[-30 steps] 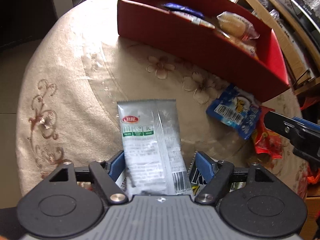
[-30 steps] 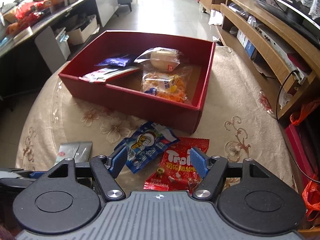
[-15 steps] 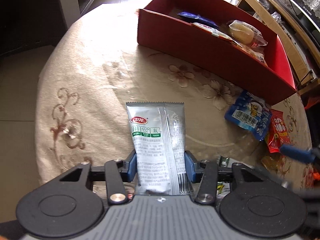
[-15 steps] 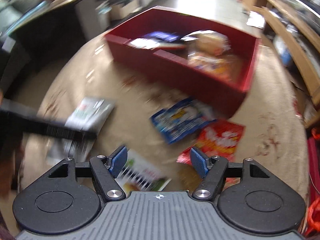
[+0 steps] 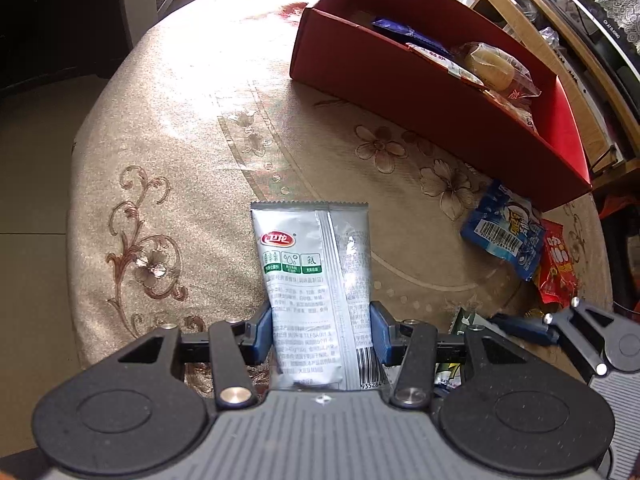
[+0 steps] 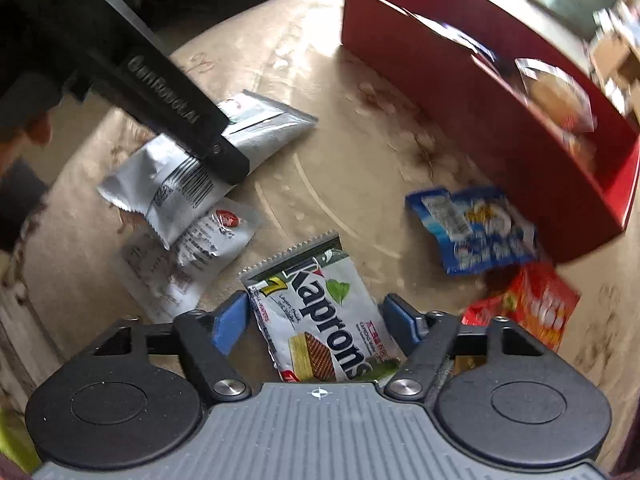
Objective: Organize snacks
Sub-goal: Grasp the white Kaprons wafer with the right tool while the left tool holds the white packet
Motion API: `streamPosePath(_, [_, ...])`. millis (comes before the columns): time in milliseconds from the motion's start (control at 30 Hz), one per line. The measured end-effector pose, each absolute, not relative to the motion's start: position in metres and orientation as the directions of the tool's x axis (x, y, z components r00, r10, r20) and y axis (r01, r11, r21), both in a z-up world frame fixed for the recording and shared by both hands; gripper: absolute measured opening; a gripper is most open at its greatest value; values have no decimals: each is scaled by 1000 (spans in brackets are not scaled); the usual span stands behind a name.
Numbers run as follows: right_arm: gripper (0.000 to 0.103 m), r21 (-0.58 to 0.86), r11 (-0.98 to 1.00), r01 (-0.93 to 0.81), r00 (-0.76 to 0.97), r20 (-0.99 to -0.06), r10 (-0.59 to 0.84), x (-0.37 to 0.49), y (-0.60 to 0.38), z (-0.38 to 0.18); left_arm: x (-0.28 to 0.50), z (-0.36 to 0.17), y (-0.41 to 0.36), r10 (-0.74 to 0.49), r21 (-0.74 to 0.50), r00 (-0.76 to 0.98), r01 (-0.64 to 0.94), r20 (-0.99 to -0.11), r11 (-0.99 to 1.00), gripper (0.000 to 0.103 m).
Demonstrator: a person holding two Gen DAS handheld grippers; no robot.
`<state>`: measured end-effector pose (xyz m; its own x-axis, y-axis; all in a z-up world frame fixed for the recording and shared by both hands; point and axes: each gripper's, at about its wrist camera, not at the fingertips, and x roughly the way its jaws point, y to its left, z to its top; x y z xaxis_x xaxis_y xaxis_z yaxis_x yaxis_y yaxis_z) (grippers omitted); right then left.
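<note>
The left gripper (image 5: 321, 332) pinches the silver packet (image 5: 316, 280) at lower centre. The right gripper (image 6: 316, 318), spread, straddles the wafer packet (image 6: 320, 316); the red box (image 6: 480, 120) sits upper right.

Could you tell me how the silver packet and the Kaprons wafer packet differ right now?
The silver packet is clamped in the left gripper, whose jaws have just closed on it; the Kaprons wafer packet lies free between the open right gripper fingers. The silver packet is plain foil and longer; the Kaprons wafer packet is white with bold lettering. Both remain outside the red box.
</note>
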<state>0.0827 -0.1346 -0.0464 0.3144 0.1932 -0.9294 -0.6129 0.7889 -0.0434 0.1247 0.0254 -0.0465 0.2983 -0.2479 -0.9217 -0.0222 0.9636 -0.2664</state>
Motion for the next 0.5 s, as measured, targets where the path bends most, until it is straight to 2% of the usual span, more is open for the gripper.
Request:
streamPosePath(133, [66, -50, 852, -522, 318, -938, 140, 71, -136, -43, 125, -47, 26, -250, -267, 295, -18, -922, 964, 45])
streamPosePath(200, [66, -48, 872, -486, 308, -944, 119, 61, -136, -42, 124, -47, 26, -247, -261, 299, -11, -922, 965, 47])
streamPosePath(300, [67, -74, 892, -447, 324, -942, 84, 49, -138, -43, 121, -46, 24, -213, -228, 311, -11, -926, 974, 56])
streamPosePath(367, [68, -87, 895, -437, 348, -934, 79, 45, -139, -41, 119, -44, 23, -179, -193, 342, -9, -923, 981, 59])
streamPosePath(400, [72, -79, 899, -430, 359, -929, 90, 45, -139, -40, 118, -43, 21, -171, -184, 357, -2, -918, 983, 60])
streamPosePath(433, [82, -68, 901, -428, 364, -926, 103, 47, -140, -39, 117, -42, 20, -167, -176, 365, 10, -916, 984, 63])
streamPosePath(500, [85, -72, 904, -422, 368, -925, 98, 50, -140, -44, 116, -45, 17, -156, -159, 362, 20, -919, 987, 71])
